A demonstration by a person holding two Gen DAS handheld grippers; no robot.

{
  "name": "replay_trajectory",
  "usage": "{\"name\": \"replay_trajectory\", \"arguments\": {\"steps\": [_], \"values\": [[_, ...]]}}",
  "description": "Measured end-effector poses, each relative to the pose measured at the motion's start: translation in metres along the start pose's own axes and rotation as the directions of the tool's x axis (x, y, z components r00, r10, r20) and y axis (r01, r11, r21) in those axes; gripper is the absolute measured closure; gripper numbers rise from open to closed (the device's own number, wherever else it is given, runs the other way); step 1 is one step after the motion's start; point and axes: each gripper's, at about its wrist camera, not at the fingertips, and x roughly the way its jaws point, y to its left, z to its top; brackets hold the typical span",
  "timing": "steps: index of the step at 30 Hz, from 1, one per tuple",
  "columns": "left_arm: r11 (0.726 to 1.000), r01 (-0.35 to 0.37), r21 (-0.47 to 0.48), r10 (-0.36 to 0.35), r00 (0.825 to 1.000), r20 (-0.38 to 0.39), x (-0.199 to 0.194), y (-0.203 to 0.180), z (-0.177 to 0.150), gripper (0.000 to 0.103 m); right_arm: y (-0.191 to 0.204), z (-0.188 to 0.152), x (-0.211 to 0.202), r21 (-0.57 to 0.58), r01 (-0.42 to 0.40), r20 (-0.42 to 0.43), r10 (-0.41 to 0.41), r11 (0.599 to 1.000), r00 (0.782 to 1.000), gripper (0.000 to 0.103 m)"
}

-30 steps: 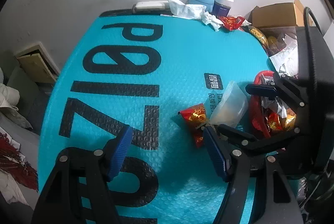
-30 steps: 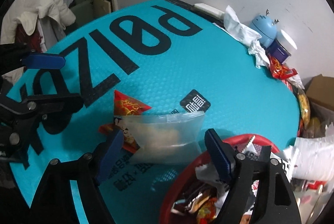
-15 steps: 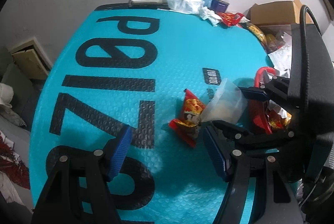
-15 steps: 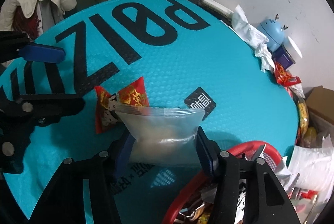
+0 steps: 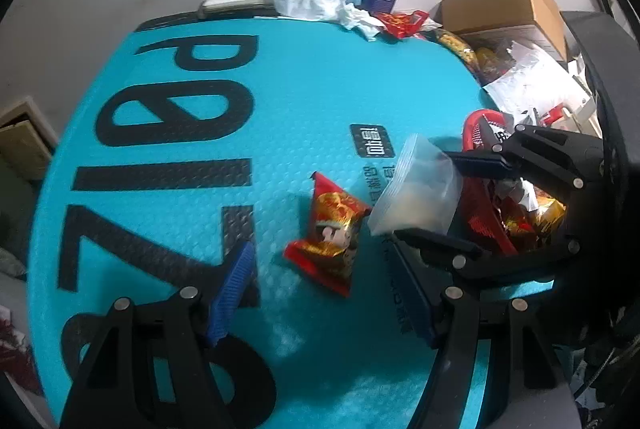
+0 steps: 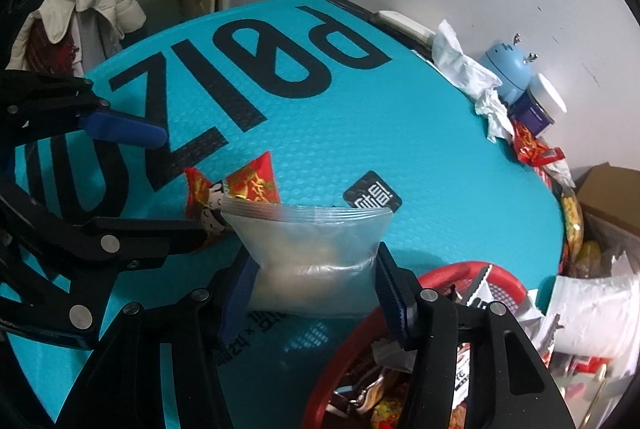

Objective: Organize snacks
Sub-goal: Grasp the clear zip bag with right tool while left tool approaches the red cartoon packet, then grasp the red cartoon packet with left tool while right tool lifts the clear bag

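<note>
Two pads of right gripper pinch clear zip bag | left gripper wide, empty | soft bag may slip (basket beside it)

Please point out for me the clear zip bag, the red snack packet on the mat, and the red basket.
clear zip bag (image 6: 316, 265): right wrist view, middle of its squeezed body.
red snack packet (image 5: 334, 229): left wrist view, centre of its printed front.
red basket (image 6: 508, 279): right wrist view, far rim.
</note>
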Motion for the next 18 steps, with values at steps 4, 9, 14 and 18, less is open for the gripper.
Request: {"name": "replay_trajectory", "arguments": {"steps": [4,9,14,18], "values": [[0.999,0.033,0.015,-0.033,0.999,0.004,0.01,0.001,0.003,0.04,0.001,0.0,0.001,-0.009,-0.003,-0.002,0.003,1.0,1.0,0.047],[0.995,0.099,0.009,-0.099,0.995,-0.024,0.018,0.001,0.0,0.075,0.001,0.0,0.004,-0.018,0.017,-0.005,-0.017,1.0,1.0,0.047],[0.997,0.064,0.032,-0.063,0.998,-0.008,0.014,0.001,-0.003,0.076,0.004,-0.001,0.003,-0.035,0.022,-0.001,-0.022,0.999,1.0,0.047],[0.998,0.049,0.03,-0.049,0.999,-0.002,0.007,0.003,-0.01,0.076,0.01,-0.002,0.0,-0.046,0.0,0.001,0.0,0.999,1.0,0.047]]}}
